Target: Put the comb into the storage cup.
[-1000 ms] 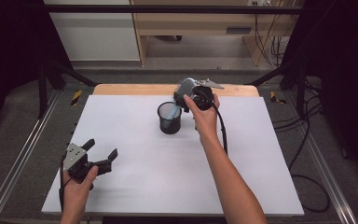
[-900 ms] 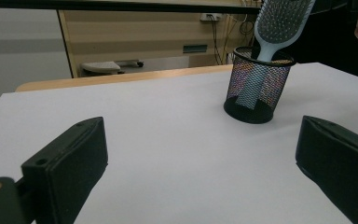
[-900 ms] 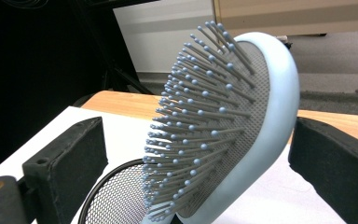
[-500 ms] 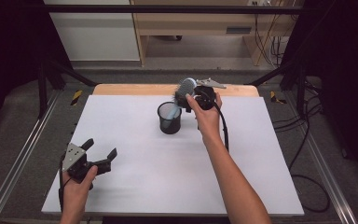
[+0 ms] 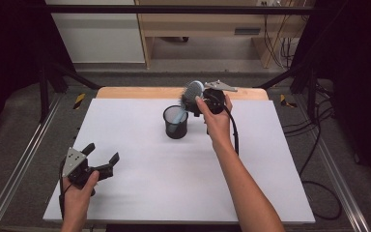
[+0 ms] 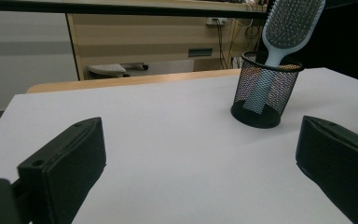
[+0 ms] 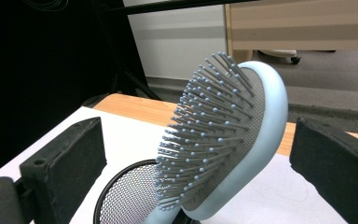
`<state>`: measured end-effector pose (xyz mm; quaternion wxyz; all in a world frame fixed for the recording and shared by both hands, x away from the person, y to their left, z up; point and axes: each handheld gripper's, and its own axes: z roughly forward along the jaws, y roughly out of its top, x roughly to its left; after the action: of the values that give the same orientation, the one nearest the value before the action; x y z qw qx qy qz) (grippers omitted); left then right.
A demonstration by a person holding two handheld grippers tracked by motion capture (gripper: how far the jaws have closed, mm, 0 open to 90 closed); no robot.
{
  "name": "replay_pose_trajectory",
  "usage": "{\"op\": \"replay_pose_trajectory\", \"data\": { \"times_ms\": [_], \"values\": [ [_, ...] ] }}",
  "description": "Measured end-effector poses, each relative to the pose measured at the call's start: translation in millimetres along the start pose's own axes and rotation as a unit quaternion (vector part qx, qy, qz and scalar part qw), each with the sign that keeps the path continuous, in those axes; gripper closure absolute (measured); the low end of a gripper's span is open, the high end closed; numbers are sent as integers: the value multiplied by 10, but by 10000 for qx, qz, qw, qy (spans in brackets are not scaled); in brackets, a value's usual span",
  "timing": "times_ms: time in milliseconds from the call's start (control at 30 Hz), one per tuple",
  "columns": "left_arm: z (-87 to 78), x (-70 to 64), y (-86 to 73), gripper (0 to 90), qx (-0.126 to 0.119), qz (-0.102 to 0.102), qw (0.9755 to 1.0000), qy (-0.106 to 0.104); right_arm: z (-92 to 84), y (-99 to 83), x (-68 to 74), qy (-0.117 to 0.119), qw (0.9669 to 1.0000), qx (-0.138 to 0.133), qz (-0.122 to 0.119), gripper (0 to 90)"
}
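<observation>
The brush [image 5: 189, 93] stands handle-down in the mesh cup [image 5: 176, 123], which sits toward the far edge of the table [image 5: 251, 164], a little left of centre; the brush leans so that its bristled head overhangs the cup's rim on the right, toward the right gripper [image 5: 199, 104]. That gripper's jaws stand apart on either side of the head and clamp nothing, as the right gripper view shows, with the bristles [image 7: 200, 135] facing its left jaw. The left gripper [image 5: 100, 157] rests near the front left corner, jaws wide apart and empty, well apart from the cup. The main risk, as I judge it, is tipping: the cup is light and the brush top-heavy, so a sideways nudge from a jaw, or a pull along the lean instead of straight up the handle, could drag the cup over or slide it toward the far edge and the wooden strip [image 5: 140, 92] behind it. A grip on the bristles alone might also slip, since they bend. Nothing steadies the cup. Room is good: the white surface is bare to the front, left and right of the cup, and only the far side is tight
</observation>
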<state>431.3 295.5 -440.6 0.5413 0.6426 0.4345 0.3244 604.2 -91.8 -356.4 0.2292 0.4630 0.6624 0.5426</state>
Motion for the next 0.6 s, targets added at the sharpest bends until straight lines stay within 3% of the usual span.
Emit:
{"op": "replay_pose_trajectory", "data": {
  "times_ms": [267, 600],
  "values": [
    [-5, 24, 0, 17, -23, -16, 10000, 49, -61, 35, -21, -7, 10000, -81, -7, 42],
    [-7, 54, -2, 18, -57, 8, 9999, 119, -175, 106, -59, -52, 9990, -416, -135, 57]
  ]
}}
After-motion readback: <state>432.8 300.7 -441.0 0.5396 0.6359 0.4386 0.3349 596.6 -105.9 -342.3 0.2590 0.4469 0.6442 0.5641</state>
